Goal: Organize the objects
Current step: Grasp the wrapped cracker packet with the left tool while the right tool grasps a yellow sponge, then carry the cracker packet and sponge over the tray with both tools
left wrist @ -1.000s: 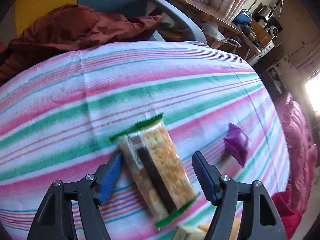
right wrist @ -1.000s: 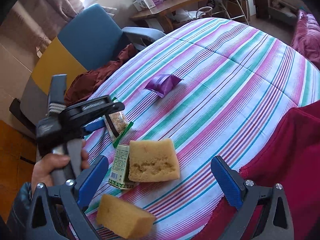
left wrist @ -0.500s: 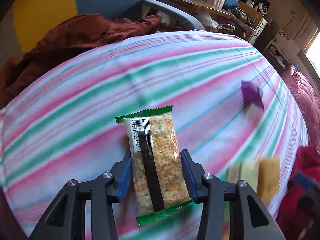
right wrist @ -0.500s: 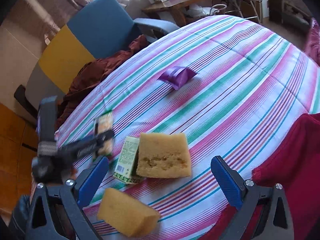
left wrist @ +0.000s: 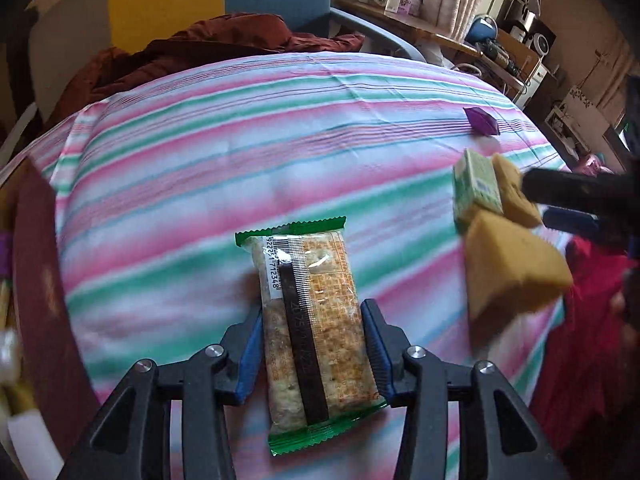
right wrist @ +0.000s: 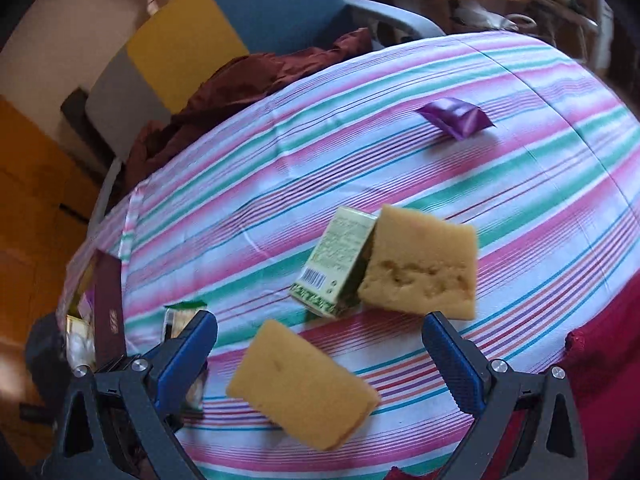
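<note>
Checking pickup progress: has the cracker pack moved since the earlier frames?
Yes. The cracker pack, earlier flat on the striped cloth and left of the green box, now sits clamped in the left gripper, carried leftward.

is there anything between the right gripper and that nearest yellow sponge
Nothing visible does. The right gripper is open, and the nearest yellow sponge lies on the striped cloth just below its fingertips. The green carton and second sponge lie farther off. The left gripper, off to the left, is shut on the cracker packet.

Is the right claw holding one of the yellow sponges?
No. The right claw is wide open, with the nearer yellow sponge lying loose on the striped cloth between its fingers.
</note>
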A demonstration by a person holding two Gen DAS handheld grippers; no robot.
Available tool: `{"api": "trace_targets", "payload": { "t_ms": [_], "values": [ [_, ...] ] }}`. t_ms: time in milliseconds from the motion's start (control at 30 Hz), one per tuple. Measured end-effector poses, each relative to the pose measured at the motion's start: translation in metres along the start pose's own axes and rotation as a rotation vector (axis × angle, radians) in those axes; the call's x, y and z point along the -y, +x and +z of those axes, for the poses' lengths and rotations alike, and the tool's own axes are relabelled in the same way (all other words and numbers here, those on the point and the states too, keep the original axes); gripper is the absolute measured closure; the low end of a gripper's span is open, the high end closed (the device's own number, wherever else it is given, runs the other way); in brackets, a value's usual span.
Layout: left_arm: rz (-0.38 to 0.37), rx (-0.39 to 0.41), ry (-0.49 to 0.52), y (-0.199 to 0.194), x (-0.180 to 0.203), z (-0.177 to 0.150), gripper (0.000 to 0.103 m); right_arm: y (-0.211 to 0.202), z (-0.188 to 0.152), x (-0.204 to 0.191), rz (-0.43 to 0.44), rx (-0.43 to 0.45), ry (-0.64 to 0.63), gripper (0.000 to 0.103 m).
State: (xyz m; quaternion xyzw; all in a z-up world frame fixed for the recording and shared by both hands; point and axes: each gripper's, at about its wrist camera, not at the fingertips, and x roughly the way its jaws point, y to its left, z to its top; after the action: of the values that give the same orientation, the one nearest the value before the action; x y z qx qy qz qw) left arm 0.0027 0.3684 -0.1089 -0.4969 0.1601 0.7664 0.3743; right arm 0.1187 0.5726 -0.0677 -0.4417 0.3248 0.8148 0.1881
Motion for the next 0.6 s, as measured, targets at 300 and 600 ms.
{"api": "trace_targets", "payload": {
  "t_ms": [300,600],
  "values": [
    [-0.04,0.04,0.027,-0.009,-0.007,-0.017,0.056,0.021,-0.012,-0.02,-0.09,-0.095,-0.106,0.0],
    [-0.029,0.066,0.045,-0.009,-0.005,-0.021,0.056,0.032,-0.015,-0.027,-0.104,-0.13,-0.169,0.031]
  ]
}}
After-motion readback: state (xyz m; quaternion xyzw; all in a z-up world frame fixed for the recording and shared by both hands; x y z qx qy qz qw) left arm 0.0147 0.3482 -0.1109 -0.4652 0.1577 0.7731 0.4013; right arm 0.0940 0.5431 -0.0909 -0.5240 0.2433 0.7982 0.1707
